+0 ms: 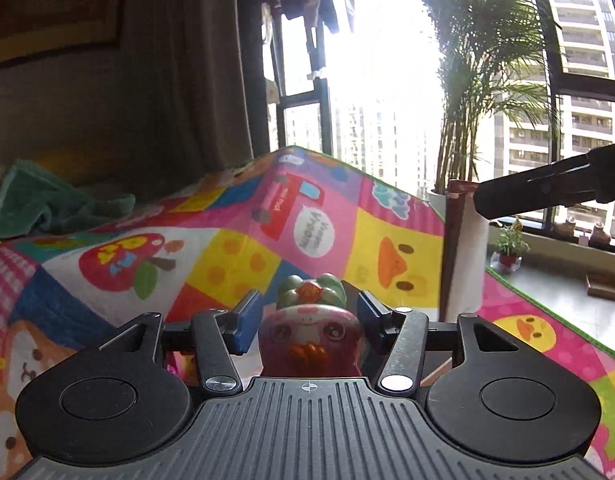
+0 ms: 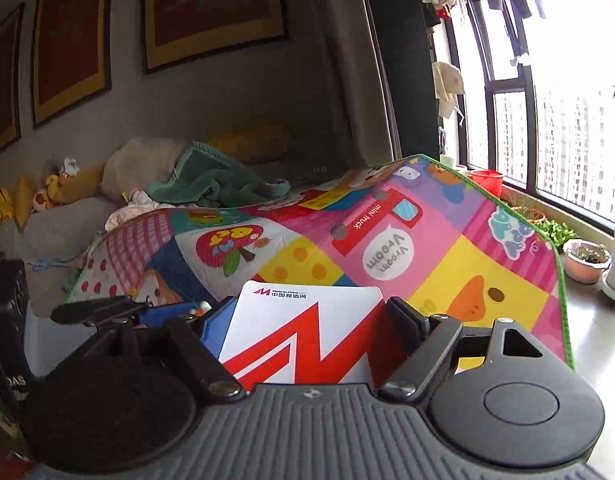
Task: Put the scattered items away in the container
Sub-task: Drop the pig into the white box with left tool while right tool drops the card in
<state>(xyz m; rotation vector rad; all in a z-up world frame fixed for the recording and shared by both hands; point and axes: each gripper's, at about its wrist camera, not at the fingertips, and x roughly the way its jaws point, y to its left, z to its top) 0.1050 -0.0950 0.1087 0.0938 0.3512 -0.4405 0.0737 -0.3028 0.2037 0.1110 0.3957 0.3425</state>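
In the left wrist view my left gripper (image 1: 309, 312) is shut on a pink cartoon figurine (image 1: 311, 340) with a green and red top, held above the colourful play mat (image 1: 227, 256). In the right wrist view my right gripper (image 2: 307, 320) is shut on a white card with a red zigzag logo (image 2: 303, 336), held up over the same mat (image 2: 447, 264). No container shows clearly in either view.
The mat drapes up over a sofa with a green blanket (image 2: 215, 180) and plush toys (image 2: 51, 192). A black pole (image 1: 547, 188) and a rolled tube (image 1: 463, 248) stand at the right. Potted plants (image 2: 585, 260) and a red bucket (image 2: 487, 180) line the windowsill.
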